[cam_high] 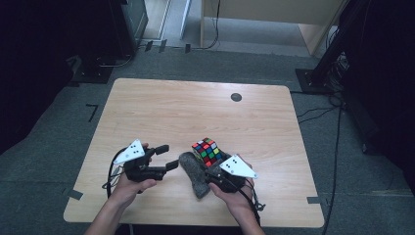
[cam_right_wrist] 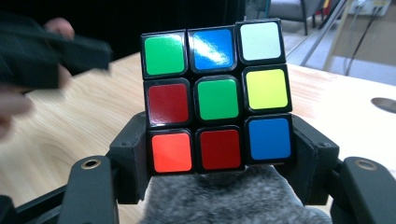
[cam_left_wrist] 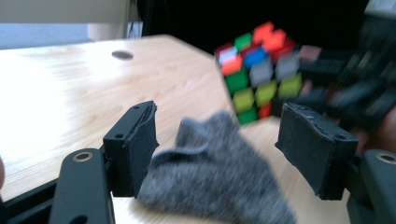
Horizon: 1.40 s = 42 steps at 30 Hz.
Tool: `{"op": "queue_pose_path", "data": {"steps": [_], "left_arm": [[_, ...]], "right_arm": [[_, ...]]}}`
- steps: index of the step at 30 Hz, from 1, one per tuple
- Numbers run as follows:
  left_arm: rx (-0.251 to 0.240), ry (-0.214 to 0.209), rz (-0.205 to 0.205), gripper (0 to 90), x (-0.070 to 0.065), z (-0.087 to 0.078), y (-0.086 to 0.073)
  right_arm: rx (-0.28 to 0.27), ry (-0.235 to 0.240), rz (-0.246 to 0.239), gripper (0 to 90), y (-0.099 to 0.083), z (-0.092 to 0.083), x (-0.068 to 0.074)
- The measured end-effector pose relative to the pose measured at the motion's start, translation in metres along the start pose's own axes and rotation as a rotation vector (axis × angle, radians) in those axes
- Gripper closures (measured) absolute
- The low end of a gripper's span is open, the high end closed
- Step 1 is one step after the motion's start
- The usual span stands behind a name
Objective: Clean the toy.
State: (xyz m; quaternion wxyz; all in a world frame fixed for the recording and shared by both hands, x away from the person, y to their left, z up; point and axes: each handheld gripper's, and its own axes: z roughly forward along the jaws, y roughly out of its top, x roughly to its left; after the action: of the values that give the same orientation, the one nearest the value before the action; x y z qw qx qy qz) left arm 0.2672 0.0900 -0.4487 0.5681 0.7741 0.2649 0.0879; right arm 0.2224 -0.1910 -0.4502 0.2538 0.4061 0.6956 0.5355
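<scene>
- Pale wooden desk (cam_high: 161, 112), lit from above, dark carpet around it.
- Right gripper (cam_right_wrist: 219, 163) jaws are clamped on the lower row of a puzzle cube (cam_right_wrist: 217, 98), held tilted over a grey cloth (cam_high: 193, 171), lower centre of the high view.
- Left gripper (cam_left_wrist: 219, 154) jaws stand apart, empty, the cloth between them.
- Likely handling: cube rigid, light, glossy and slippery; grip flat opposite faces. Cloth soft and limp; pinch an edge.
- Near desk edge is close to both hands; open room lies toward the upper frame.
</scene>
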Motion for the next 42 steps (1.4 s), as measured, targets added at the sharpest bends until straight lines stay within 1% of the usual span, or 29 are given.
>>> {"op": "queue_pose_path", "data": {"steps": [1,3,4,6,8,9,10,12,13,15,18,19,24,26,28,30,31,32,33,34,36,38,39,40,41,42], "left_arm": [[0.033,0.024,0.047,28.5,-0.004,0.004,-0.002],[0.076,0.056,0.121,28.0,-0.012,0.01,-0.005],[0.087,0.059,0.144,27.4,-0.015,0.012,-0.006],[0.101,0.056,0.177,26.4,-0.02,0.015,-0.008],[0.109,0.058,0.21,23.7,-0.024,0.017,-0.009],[0.111,0.066,0.228,22.8,-0.026,0.018,-0.01],[0.114,0.081,0.257,21.6,-0.028,0.019,-0.01],[0.106,0.103,0.3,20.0,-0.033,0.02,-0.012],[0.1,0.115,0.323,19.4,-0.035,0.021,-0.012],[0.087,0.122,0.345,19.3,-0.039,0.022,-0.012],[0.082,0.142,0.383,19.3,-0.044,0.024,-0.014],[0.077,0.142,0.391,19.4,-0.046,0.024,-0.014],[0.052,0.152,0.411,23.4,-0.052,0.025,-0.014],[0.05,0.165,0.424,25.9,-0.053,0.026,-0.015],[0.043,0.169,0.427,28.8,-0.053,0.025,-0.015],[0.043,0.172,0.428,29.7,-0.053,0.025,-0.016],[0.036,0.174,0.436,31.2,-0.053,0.025,-0.016],[0.035,0.177,0.434,33.1,-0.053,0.025,-0.016],[0.035,0.169,0.421,33.2,-0.052,0.025,-0.016],[0.034,0.162,0.408,33.4,-0.051,0.025,-0.017],[0.037,0.165,0.382,33.6,-0.045,0.023,-0.017],[0.03,0.156,0.335,33.7,-0.038,0.019,-0.016],[0.024,0.161,0.319,33.8,-0.034,0.017,-0.015],[0.017,0.16,0.297,33.8,-0.031,0.015,-0.014],[0.01,0.157,0.28,33.8,-0.027,0.013,-0.013],[0.002,0.158,0.263,33.8,-0.025,0.011,-0.013]], "right_arm": [[0.003,0.015,0.016,34.3,0.002,-0.001,0.001],[0.015,0.043,0.042,34.3,0.004,-0.002,0.003],[0.022,0.059,0.048,34.3,0.005,-0.002,0.004],[0.055,0.102,0.078,34.2,0.007,-0.002,0.007],[0.091,0.141,0.109,34.2,0.009,-0.001,0.009],[0.102,0.148,0.121,34.2,0.01,-0.001,0.01],[0.111,0.156,0.134,34.2,0.011,-0.001,0.011],[0.125,0.179,0.166,34.3,0.012,-0.001,0.012],[0.131,0.185,0.172,34.3,0.012,0.0,0.013],[0.141,0.189,0.178,34.3,0.012,0.001,0.016],[0.15,0.205,0.191,34.3,0.012,0.002,0.019],[0.153,0.205,0.193,34.4,0.012,0.002,0.021],[0.165,0.201,0.193,34.4,0.011,0.003,0.024],[0.176,0.208,0.203,34.4,0.011,0.005,0.025],[0.184,0.214,0.207,34.4,0.01,0.006,0.026],[0.185,0.219,0.219,34.3,0.01,0.006,0.026],[0.188,0.221,0.232,34.3,0.01,0.007,0.025],[0.189,0.226,0.242,34.0,0.01,0.008,0.024],[0.188,0.231,0.241,32.7,0.011,0.008,0.023],[0.181,0.242,0.233,28.6,0.011,0.009,0.021],[0.152,0.269,0.218,23.1,0.014,0.007,0.018],[0.097,0.321,0.216,23.7,0.019,0.001,0.012],[0.066,0.337,0.215,25.6,0.022,-0.003,0.009],[0.036,0.338,0.216,26.5,0.024,-0.006,0.005],[0.014,0.328,0.216,27.2,0.025,-0.008,0.002],[0.006,0.31,0.207,27.4,0.024,-0.009,-0.001]]}}
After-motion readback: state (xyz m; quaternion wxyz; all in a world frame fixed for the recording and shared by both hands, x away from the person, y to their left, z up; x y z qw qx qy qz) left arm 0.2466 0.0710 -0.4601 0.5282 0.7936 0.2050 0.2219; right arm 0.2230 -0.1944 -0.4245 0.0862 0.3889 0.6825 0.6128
